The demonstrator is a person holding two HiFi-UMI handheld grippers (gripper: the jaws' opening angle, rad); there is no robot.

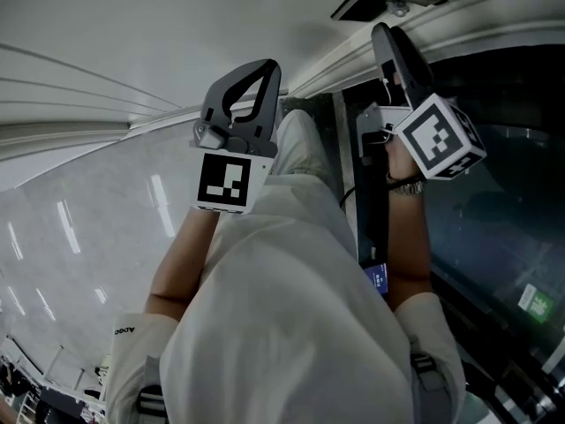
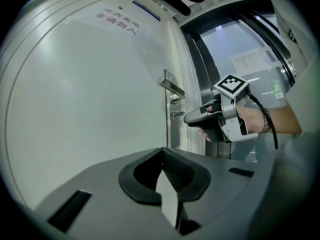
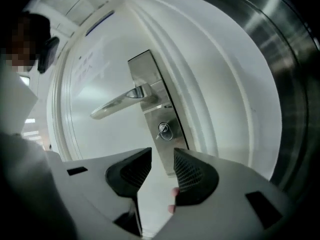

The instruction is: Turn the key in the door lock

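Head view first: a pale glossy floor (image 1: pixel 62 237) runs up to the white door (image 1: pixel 106 34), with dark glass (image 1: pixel 503 210) off to the right. The left gripper (image 1: pixel 256 73) is held out over the floor, the right gripper (image 1: pixel 388 42) up by the door's edge, and the person's white shirt (image 1: pixel 291 325) fills the bottom. Over to the left gripper view: its jaws are pressed together on nothing, facing bare door panel with plenty of free space ahead. Off to the right, the lever handle (image 2: pixel 172 86) juts from the door's edge, the key (image 2: pixel 176 114) sits in the lock just under it, and the right gripper's nose is just beside that key. Now the right gripper view: its jaws stand apart and empty. The key is ahead of them, not between them, in the steel lock plate (image 3: pixel 150 99) below the lever, tight against the door's edge, with the white frame (image 3: pixel 225 94) beside it.
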